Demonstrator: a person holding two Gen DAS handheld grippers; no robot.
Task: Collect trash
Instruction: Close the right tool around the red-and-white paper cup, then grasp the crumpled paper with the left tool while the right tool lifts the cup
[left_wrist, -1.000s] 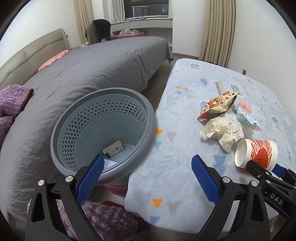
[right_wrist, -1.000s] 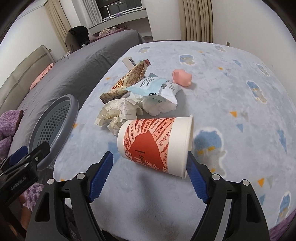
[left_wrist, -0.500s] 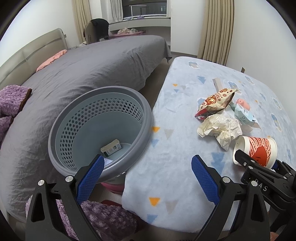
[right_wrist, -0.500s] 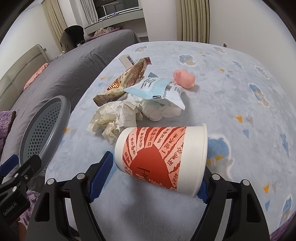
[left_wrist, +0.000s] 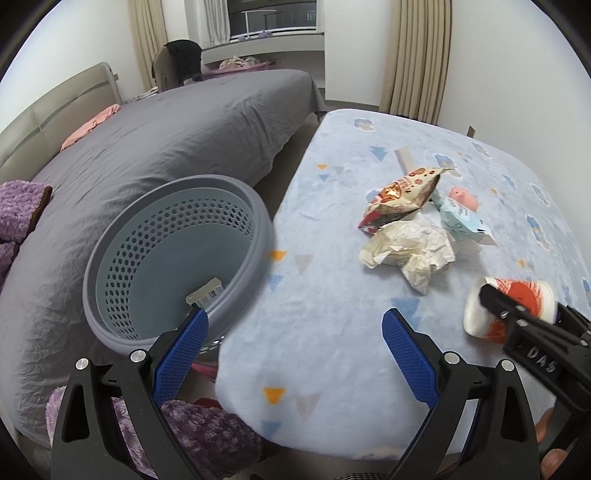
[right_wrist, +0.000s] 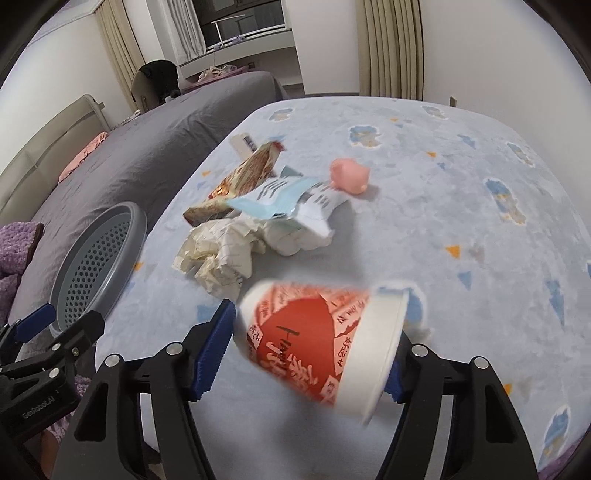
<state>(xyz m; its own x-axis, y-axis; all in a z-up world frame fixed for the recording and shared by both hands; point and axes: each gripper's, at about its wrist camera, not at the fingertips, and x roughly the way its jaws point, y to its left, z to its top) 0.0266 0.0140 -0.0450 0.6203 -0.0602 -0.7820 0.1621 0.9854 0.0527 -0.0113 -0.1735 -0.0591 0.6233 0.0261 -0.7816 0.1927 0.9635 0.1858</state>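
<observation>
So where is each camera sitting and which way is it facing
Left wrist: on the left claw, angled down at the gray basket and blanket edge; its open blue fingers show, plus the right claw.
Right wrist: on the right claw, angled down at the red paper cup, between jaws that are closing; the left claw shows at lower left.
Shared: basket, cup, crumpled paper, snack wrapper.
</observation>
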